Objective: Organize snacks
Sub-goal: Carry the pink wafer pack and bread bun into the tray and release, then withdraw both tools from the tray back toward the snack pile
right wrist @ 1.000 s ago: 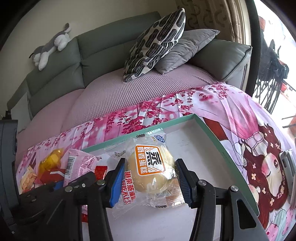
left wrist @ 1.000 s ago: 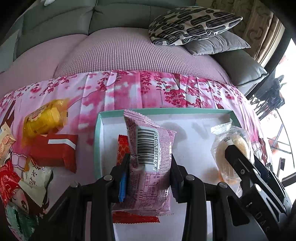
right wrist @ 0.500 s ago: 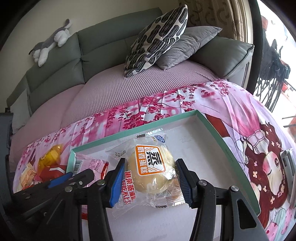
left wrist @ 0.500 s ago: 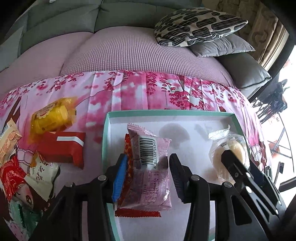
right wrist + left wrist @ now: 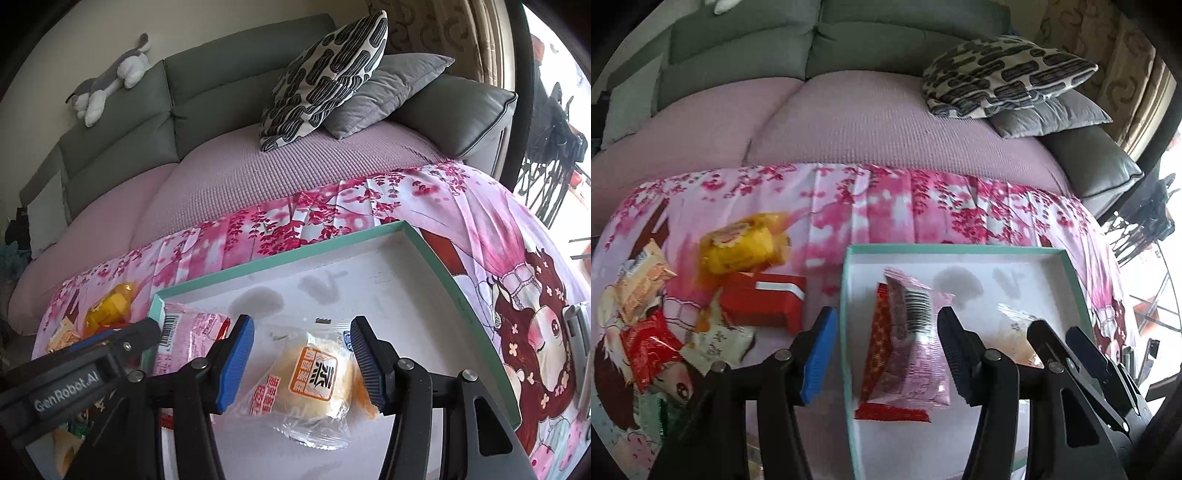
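Observation:
A white tray with a teal rim (image 5: 846,332) lies on the pink flowered cloth. Inside it a pink barcode packet (image 5: 916,354) rests flat on a red packet (image 5: 879,343). My left gripper (image 5: 886,354) hangs above them, its jaws opening and touching neither packet; its blue pad (image 5: 818,354) is outside the rim. My right gripper (image 5: 301,363) is over the tray's right half. Its jaws are opening too, and a clear-wrapped bun packet (image 5: 314,380) lies on the tray floor between the pads, free of them. Part of the pink packet (image 5: 192,332) shows in the right wrist view.
Loose snacks lie on the cloth left of the tray: a yellow packet (image 5: 742,247), a red box (image 5: 764,299), a beige packet (image 5: 642,284), a red packet (image 5: 646,350). Behind is a sofa with a patterned pillow (image 5: 325,74) and a plush toy (image 5: 110,81).
My left jaws spread and let go of the pink packet, which now lies on the red one; that gripper rose. The bun packet sank from the right pads to the tray floor.

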`<state>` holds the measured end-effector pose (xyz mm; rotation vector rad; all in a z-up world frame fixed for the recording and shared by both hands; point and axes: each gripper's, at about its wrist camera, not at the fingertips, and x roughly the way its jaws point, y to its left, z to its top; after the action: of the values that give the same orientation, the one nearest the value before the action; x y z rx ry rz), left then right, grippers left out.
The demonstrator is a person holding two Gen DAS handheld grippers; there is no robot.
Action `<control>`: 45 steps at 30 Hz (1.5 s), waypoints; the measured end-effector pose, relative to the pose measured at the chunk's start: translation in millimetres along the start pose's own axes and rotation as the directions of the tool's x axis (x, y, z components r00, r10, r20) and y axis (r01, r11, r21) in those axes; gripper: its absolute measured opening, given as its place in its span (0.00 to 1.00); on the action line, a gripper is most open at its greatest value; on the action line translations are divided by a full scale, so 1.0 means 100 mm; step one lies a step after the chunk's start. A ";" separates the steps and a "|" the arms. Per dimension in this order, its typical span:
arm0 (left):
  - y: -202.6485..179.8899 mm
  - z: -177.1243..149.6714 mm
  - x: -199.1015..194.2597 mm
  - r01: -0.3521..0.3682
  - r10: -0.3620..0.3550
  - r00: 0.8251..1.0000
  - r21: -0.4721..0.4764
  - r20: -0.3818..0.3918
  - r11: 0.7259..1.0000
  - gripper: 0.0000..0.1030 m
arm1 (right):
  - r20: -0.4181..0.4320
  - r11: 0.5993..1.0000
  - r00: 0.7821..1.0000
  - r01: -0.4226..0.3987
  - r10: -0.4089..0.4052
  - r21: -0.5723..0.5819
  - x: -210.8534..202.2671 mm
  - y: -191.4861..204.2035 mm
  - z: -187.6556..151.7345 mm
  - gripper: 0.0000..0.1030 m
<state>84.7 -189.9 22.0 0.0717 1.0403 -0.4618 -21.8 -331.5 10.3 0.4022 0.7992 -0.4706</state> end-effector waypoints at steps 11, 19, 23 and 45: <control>0.47 -0.01 -0.04 -0.116 0.119 0.992 -0.088 0.031 0.989 0.82 | -0.002 0.996 0.999 -0.036 0.036 -0.084 -0.01 0.18 -0.05 0.94; 0.72 -0.11 -0.08 -0.171 0.181 0.982 -0.153 0.056 0.973 0.95 | -0.006 0.996 0.999 -0.042 0.042 -0.079 0.01 0.18 -0.05 1.00; 0.83 -0.16 -0.12 -0.169 0.183 0.981 -0.184 0.061 0.968 0.95 | 0.000 0.996 0.999 -0.033 0.033 -0.079 -0.01 0.19 -0.07 1.00; 1.45 -0.60 -0.73 -0.141 0.181 0.977 -0.297 0.112 0.944 0.95 | -0.029 0.983 0.991 -0.135 0.132 -0.125 -0.34 0.56 -0.30 1.00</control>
<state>63.4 -17.9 30.2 -0.1328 0.9467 -0.1604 -29.3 -261.4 25.9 0.3409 0.8113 -0.2895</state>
